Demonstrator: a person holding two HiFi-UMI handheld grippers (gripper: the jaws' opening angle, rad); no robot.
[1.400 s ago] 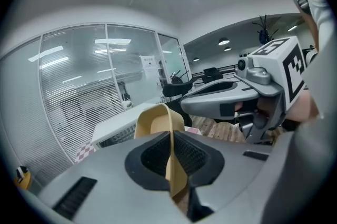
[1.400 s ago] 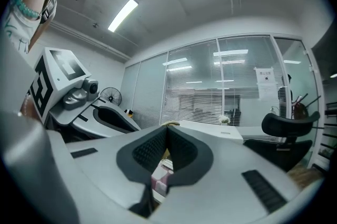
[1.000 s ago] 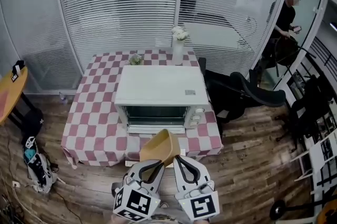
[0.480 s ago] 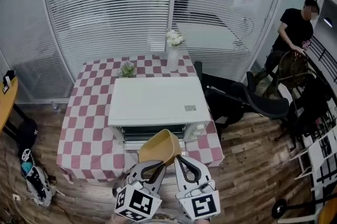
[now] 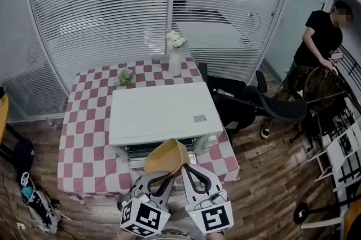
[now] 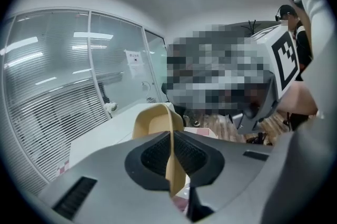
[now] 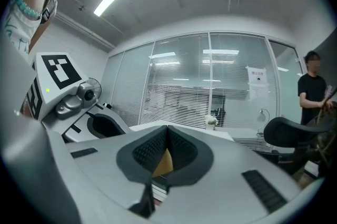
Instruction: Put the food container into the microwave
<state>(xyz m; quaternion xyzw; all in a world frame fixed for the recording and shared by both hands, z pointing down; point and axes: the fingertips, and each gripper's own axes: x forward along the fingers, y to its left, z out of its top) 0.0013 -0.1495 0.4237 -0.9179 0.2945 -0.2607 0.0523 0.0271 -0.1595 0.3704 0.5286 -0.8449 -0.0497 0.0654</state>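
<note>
A tan food container (image 5: 165, 158) hangs tilted in the air in front of the white microwave (image 5: 163, 114), which stands on a table with a red-checked cloth (image 5: 84, 137). The microwave's front door looks shut. My left gripper (image 5: 163, 181) is shut on the container's rim (image 6: 155, 122), which stands as a thin edge between its pads. My right gripper (image 5: 189, 172) is shut on the other side, where only a tan sliver of the container (image 7: 163, 163) shows between its jaws. Both grippers sit low at the view's bottom, side by side.
A white vase of flowers (image 5: 175, 55) and a small plant (image 5: 124, 76) stand behind the microwave. A black office chair (image 5: 265, 106) is right of the table. A person (image 5: 321, 41) stands at the far right. A bag (image 5: 36, 205) lies on the wooden floor at left.
The table and microwave have drawn nearer and shifted left in the head view. Both grippers keep their hold on the container. The person at right has moved.
</note>
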